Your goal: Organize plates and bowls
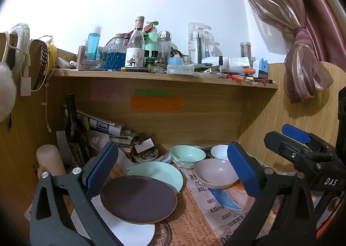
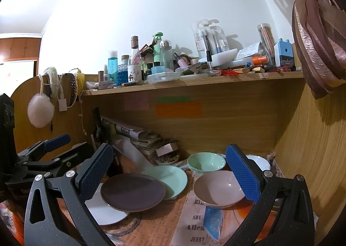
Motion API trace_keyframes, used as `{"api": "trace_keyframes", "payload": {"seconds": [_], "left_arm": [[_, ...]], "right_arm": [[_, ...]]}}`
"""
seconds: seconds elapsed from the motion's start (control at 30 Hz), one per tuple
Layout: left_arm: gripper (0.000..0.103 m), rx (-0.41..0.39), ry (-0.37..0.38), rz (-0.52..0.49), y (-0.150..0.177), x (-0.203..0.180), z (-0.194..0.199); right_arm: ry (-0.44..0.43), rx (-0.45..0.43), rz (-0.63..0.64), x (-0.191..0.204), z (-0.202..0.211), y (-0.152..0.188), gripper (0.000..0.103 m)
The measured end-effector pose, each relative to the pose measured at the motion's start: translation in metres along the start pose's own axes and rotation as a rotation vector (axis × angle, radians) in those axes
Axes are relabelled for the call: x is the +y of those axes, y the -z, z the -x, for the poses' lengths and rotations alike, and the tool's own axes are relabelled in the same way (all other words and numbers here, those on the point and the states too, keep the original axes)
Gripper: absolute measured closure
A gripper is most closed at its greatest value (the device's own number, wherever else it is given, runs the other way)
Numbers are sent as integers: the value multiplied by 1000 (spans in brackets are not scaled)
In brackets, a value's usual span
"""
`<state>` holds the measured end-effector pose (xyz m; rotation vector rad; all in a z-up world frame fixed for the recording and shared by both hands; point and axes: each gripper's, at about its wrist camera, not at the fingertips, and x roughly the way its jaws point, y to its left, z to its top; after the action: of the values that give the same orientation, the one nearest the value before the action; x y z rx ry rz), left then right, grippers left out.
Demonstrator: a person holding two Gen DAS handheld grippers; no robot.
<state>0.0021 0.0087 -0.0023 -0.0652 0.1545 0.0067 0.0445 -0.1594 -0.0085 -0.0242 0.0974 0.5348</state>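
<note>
On the newspaper-covered desk a dark brown plate (image 1: pixel 138 199) (image 2: pixel 132 191) lies overlapping a white plate (image 1: pixel 132 230) (image 2: pixel 106 209) and a mint plate (image 1: pixel 160 175) (image 2: pixel 170 177). To the right stand a pinkish bowl (image 1: pixel 216 173) (image 2: pixel 218 187), a mint bowl (image 1: pixel 187 155) (image 2: pixel 205 162) and a white bowl (image 1: pixel 219 151) (image 2: pixel 259 162). My left gripper (image 1: pixel 173 170) is open and empty above the plates. My right gripper (image 2: pixel 170 174) is open and empty, and it shows at the right of the left wrist view (image 1: pixel 302 148).
A cluttered shelf (image 1: pixel 164 76) (image 2: pixel 194 81) with bottles overhangs the desk. A dark wine bottle (image 1: pixel 73 129), stacked papers (image 1: pixel 108 129) and a small dish of bits (image 1: pixel 146 156) stand at the back left. A wooden side panel (image 2: pixel 307 148) and a tied curtain (image 1: pixel 302 68) close the right.
</note>
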Motion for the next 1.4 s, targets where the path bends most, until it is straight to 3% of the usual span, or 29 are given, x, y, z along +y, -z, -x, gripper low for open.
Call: {"api": "trace_keyframes", "payload": {"seconds": [1.4], "left_arm": [[0,5,-1,1,2,0,-5]], "right_arm": [[1,1,-4,1,-3,0,0]]}}
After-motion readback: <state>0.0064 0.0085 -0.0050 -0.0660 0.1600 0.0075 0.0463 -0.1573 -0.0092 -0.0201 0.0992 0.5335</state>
